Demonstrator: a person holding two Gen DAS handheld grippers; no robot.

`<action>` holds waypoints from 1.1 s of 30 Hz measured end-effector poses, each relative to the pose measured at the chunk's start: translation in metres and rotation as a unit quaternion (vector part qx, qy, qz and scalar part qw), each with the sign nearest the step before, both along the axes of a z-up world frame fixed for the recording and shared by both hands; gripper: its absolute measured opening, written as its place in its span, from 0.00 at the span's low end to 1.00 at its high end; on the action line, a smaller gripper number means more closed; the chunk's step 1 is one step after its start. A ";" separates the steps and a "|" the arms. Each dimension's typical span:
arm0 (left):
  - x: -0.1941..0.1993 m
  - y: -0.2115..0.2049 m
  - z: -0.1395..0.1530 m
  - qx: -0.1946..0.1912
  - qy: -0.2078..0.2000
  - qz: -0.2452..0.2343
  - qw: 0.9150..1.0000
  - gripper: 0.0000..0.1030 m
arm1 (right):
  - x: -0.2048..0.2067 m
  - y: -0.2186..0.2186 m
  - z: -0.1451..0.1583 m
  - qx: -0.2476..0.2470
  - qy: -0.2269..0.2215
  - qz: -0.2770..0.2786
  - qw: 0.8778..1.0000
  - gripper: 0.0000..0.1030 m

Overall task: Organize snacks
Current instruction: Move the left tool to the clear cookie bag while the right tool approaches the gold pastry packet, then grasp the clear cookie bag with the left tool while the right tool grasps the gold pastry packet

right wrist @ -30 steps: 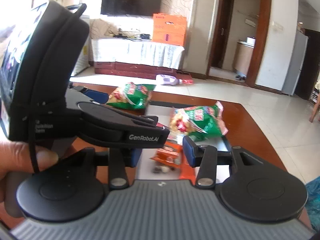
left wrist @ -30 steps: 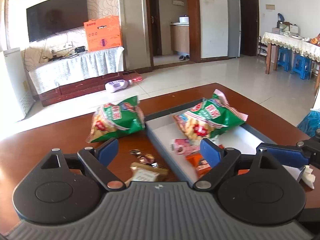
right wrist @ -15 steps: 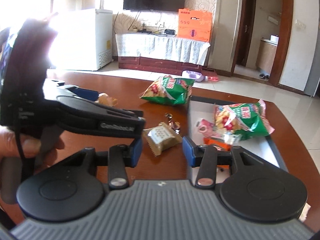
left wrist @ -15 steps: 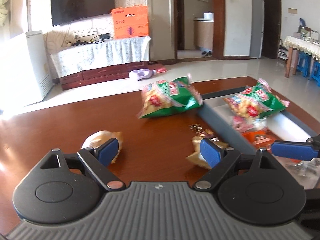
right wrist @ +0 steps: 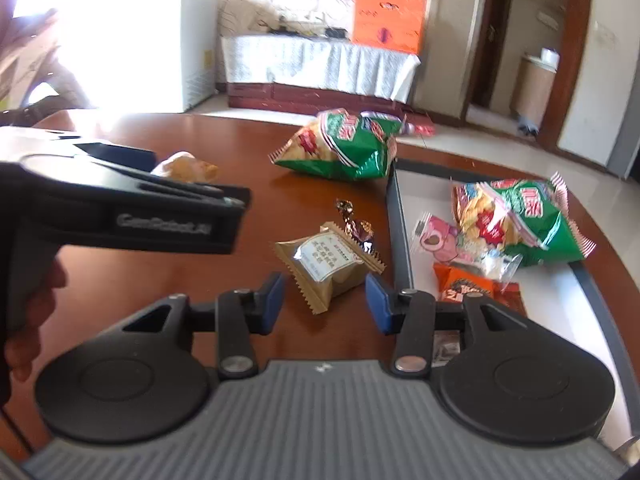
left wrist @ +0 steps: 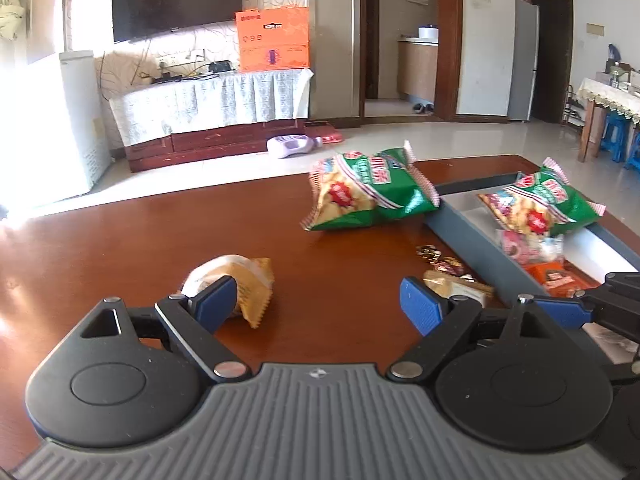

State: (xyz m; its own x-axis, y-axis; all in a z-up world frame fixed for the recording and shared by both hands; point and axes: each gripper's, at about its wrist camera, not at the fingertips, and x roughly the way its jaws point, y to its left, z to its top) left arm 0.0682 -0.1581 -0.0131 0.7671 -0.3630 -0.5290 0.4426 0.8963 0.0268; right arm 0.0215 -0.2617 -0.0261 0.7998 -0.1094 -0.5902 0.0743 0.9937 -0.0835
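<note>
- Snacks lie scattered on a brown table and in a grey tray at its right side.
- In the tray: green chip bag, pink packet, orange packet (partly behind the gripper).
- On the table: second green chip bag touching the tray's far-left corner, two dark wrapped candies, gold packet, tan pastry packet further left.
- Left gripper: jaws wide apart, nothing between; left pad in front of the pastry packet, contact unclear.
- Right gripper: jaws opening, near end of the gold packet between the pads, not pressed.
- Person's hand holds the left gripper's handle.
</note>
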 end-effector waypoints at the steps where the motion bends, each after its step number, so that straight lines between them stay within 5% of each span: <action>1: 0.002 0.002 0.000 -0.001 -0.002 0.005 1.000 0.89 | 0.003 0.000 -0.001 0.005 -0.001 -0.006 1.000 0.55; 4: 0.014 0.007 -0.003 0.000 0.000 0.016 1.000 0.89 | 0.012 0.000 -0.002 0.009 -0.006 -0.031 0.999 0.67; 15: 0.065 0.021 -0.014 -0.012 0.015 0.016 1.000 0.89 | 0.047 0.003 -0.013 0.024 -0.001 -0.083 0.996 0.67; 33: 0.081 0.009 -0.035 -0.015 0.038 -0.021 0.999 0.90 | 0.048 0.016 -0.022 -0.028 -0.002 -0.013 1.000 0.68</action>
State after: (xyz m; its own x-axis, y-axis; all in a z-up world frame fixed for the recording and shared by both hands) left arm 0.1496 -0.1489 -0.0482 0.7096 -0.4101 -0.5730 0.4788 0.8772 -0.0348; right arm 0.0691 -0.2454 -0.0479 0.7985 -0.1622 -0.5797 0.0998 0.9854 -0.1382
